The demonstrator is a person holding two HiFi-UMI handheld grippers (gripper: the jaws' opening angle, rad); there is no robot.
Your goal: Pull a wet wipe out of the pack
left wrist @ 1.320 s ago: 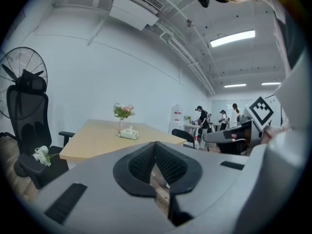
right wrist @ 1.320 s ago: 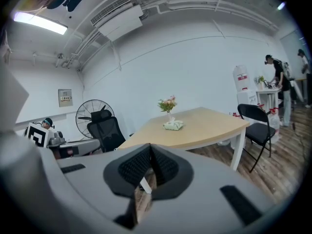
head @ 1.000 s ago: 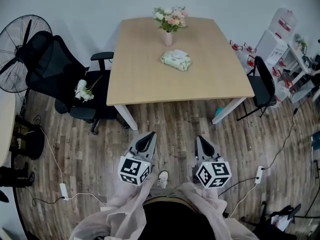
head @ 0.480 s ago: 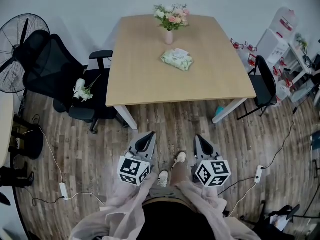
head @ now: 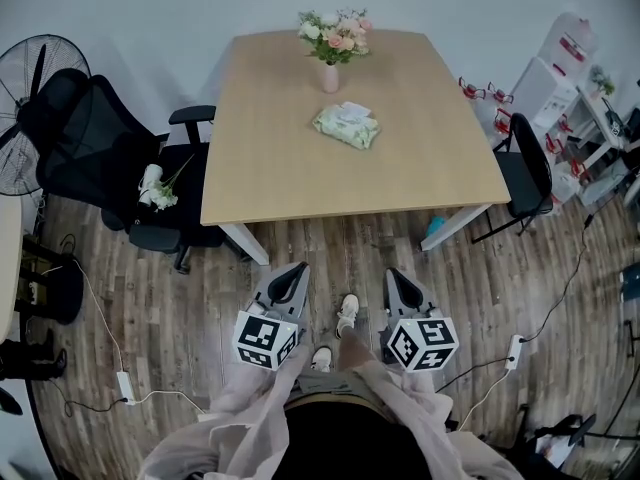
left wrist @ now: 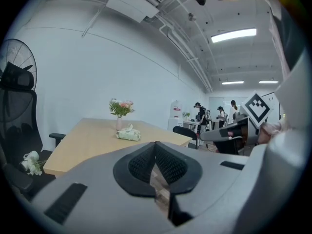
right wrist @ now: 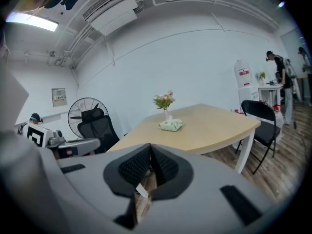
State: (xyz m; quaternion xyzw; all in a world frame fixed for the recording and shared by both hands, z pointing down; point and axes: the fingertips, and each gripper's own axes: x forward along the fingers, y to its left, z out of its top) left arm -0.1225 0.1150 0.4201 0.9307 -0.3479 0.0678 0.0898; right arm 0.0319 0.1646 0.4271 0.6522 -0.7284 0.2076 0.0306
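A pale green pack of wet wipes [head: 347, 126] lies on the wooden table [head: 270, 178], just in front of the flower vase [head: 330, 76]; a white wipe tip pokes from its top. The pack [left wrist: 128, 135] also shows far ahead in the left gripper view, and the pack [right wrist: 171, 125] in the right gripper view. My left gripper [head: 292, 283] and right gripper [head: 400, 288] hang over the floor, well short of the table's near edge. Both have their jaws together with nothing between them.
A black office chair [head: 100, 163] with white flowers on its seat stands left of the table, a fan [head: 25, 118] behind it. Another black chair [head: 527, 173] sits at the table's right. Cables and power bricks [head: 125, 383] lie on the wood floor. The person's feet [head: 345, 313] show between the grippers.
The table and pack have drawn closer and shifted left in the head view as the person steps forward, one foot now ahead. Both grippers stayed shut.
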